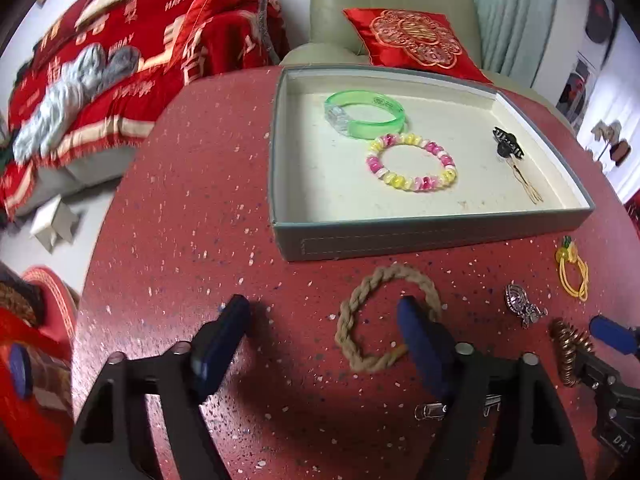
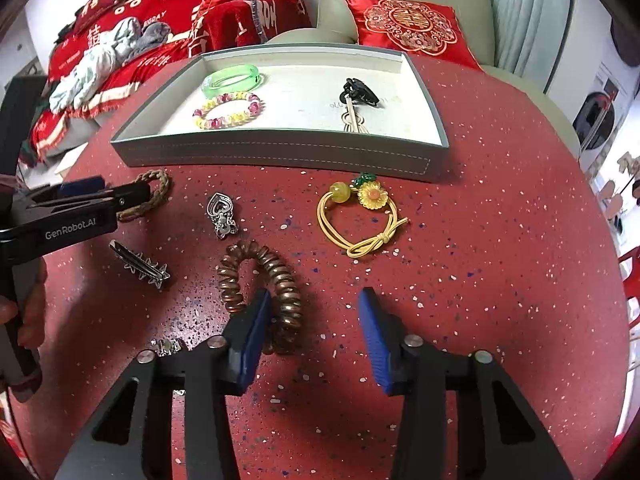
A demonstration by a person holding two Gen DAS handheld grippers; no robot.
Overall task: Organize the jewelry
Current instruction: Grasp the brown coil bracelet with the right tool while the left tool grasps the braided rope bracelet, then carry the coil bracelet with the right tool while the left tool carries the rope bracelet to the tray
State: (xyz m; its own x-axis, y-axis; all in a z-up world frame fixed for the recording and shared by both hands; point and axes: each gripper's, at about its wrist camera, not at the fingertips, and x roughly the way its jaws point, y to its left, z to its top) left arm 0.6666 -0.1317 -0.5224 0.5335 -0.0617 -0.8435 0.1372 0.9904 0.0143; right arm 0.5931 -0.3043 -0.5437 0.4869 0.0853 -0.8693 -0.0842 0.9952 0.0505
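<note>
My left gripper (image 1: 324,320) hangs over the red speckled surface (image 1: 192,208) with its jaws wide. Nothing is pinched; the right blue pad sits inside the loop of the braided rope bracelet (image 1: 384,316), the left pad over bare surface. My right gripper (image 2: 314,312) has its jaws partly apart and gripping nothing. Its left pad lies against the copper spiral hair tie (image 2: 260,280), and the right pad stands clear of it.

The grey tray (image 2: 280,152) lies farther back on the surface, holding 4 pieces: a green bangle (image 2: 234,76), a pink and yellow beaded bracelet (image 2: 228,110), a black hair claw (image 2: 360,90) and a thin gold hairpin (image 2: 352,118).

Loose in front of the tray are a yellow elastic tie with a sunflower (image 2: 360,216), a silver heart-shaped pendant (image 2: 222,214) and a toothed metal hair clip (image 2: 140,264). Another small metal clip (image 1: 432,410) lies just under my left jaws.
</note>
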